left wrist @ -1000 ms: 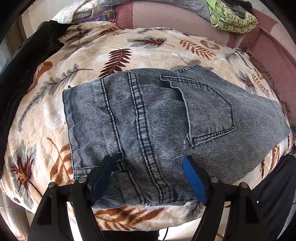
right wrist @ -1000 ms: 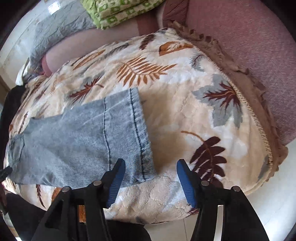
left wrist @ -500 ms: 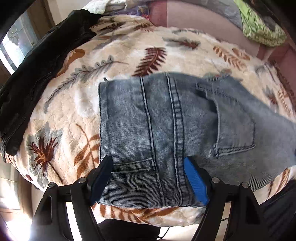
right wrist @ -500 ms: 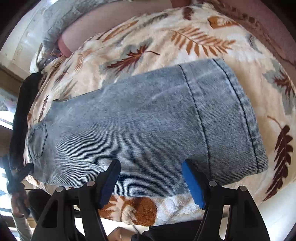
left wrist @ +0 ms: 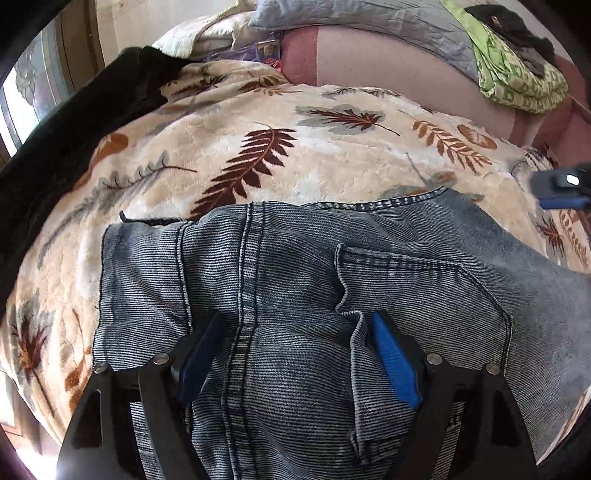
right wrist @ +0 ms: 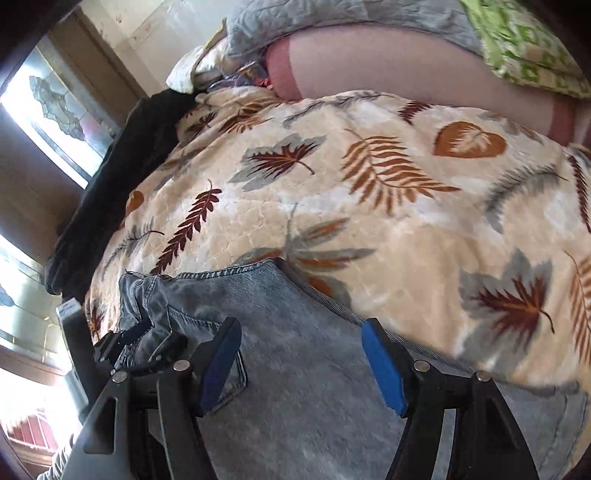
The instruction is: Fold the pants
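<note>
Grey-blue denim pants lie flat on a leaf-print blanket, folded lengthwise, back pocket up. My left gripper is open, low over the waist end, its blue pads either side of the centre seam beside the back pocket. My right gripper is open, low over the pants just past the pocket. The left gripper shows at the left edge of the right wrist view; the right gripper shows blurred at the right edge of the left wrist view.
A black garment lies along the blanket's left side. Grey quilt and green patterned cloth sit on the pink sofa back. A window is at the left.
Both grippers have dropped closer to the pants. The right gripper has moved left from the leg hem toward the pocket end. The left gripper has advanced over the waistband.
</note>
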`<move>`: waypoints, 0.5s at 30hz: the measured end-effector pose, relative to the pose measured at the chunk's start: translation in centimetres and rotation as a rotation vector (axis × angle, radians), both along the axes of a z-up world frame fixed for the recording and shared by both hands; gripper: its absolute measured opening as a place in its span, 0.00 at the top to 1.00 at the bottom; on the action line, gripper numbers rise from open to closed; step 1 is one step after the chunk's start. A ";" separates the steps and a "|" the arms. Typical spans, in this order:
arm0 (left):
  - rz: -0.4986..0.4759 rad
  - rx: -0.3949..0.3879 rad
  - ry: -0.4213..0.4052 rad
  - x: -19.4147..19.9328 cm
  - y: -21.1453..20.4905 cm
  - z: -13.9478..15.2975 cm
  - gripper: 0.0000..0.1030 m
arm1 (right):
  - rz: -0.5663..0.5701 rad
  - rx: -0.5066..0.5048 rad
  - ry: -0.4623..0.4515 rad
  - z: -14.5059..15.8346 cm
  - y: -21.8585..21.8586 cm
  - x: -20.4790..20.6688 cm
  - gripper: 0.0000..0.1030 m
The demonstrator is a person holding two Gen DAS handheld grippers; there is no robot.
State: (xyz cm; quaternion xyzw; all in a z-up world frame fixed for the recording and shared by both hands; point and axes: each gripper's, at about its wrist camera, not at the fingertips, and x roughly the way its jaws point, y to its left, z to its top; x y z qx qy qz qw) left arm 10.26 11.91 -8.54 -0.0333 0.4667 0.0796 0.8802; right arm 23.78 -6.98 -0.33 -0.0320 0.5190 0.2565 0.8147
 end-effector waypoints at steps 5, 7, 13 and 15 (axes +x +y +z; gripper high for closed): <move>-0.017 -0.046 -0.008 -0.3 1.0 -0.3 0.20 | 0.064 -0.125 0.026 -3.6 5.1 3.2 0.45; -0.020 -0.042 -0.014 -0.4 1.0 -0.1 0.20 | 0.074 -0.121 0.055 -4.5 5.9 3.8 0.53; -0.025 -0.052 -0.019 -0.5 1.0 -0.2 0.20 | 0.159 -0.283 -0.077 -4.9 8.9 2.6 0.96; -0.026 -0.044 -0.021 -0.6 0.9 -0.2 0.20 | 0.149 -0.323 -0.153 -4.6 9.2 2.3 0.96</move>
